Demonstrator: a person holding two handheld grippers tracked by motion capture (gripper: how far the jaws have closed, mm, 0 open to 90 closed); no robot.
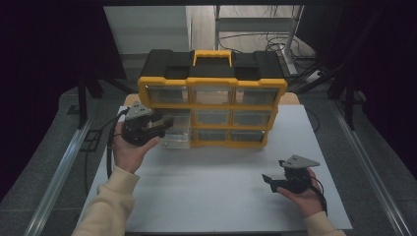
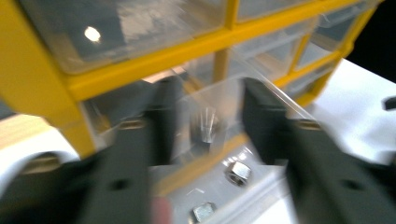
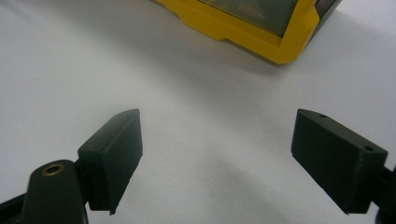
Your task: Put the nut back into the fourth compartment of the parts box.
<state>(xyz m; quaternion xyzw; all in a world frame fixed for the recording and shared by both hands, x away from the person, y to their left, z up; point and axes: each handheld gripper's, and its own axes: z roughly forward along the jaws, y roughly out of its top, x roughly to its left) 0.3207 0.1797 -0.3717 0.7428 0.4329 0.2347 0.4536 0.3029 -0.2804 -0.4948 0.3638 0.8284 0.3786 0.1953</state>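
Observation:
A yellow and black organiser (image 1: 211, 81) with clear drawers stands at the back of the white table (image 1: 216, 196). Its left middle drawer (image 1: 176, 135) is pulled partway out. My left gripper (image 1: 167, 123) is at that drawer's front. In the left gripper view, the left gripper (image 2: 208, 100) has its jaws on either side of the drawer's small clear handle (image 2: 205, 126), with gaps showing. Metal nuts (image 2: 238, 171) lie inside the drawer. My right gripper (image 1: 269, 181) rests low over the table at the right, open and empty (image 3: 217, 135). The organiser's yellow corner (image 3: 243, 32) lies ahead of it.
Metal rails (image 1: 64, 162) run along both sides of the table. Behind the organiser stand a shelf frame and loose cables (image 1: 275, 44). Dark curtains hang at both sides.

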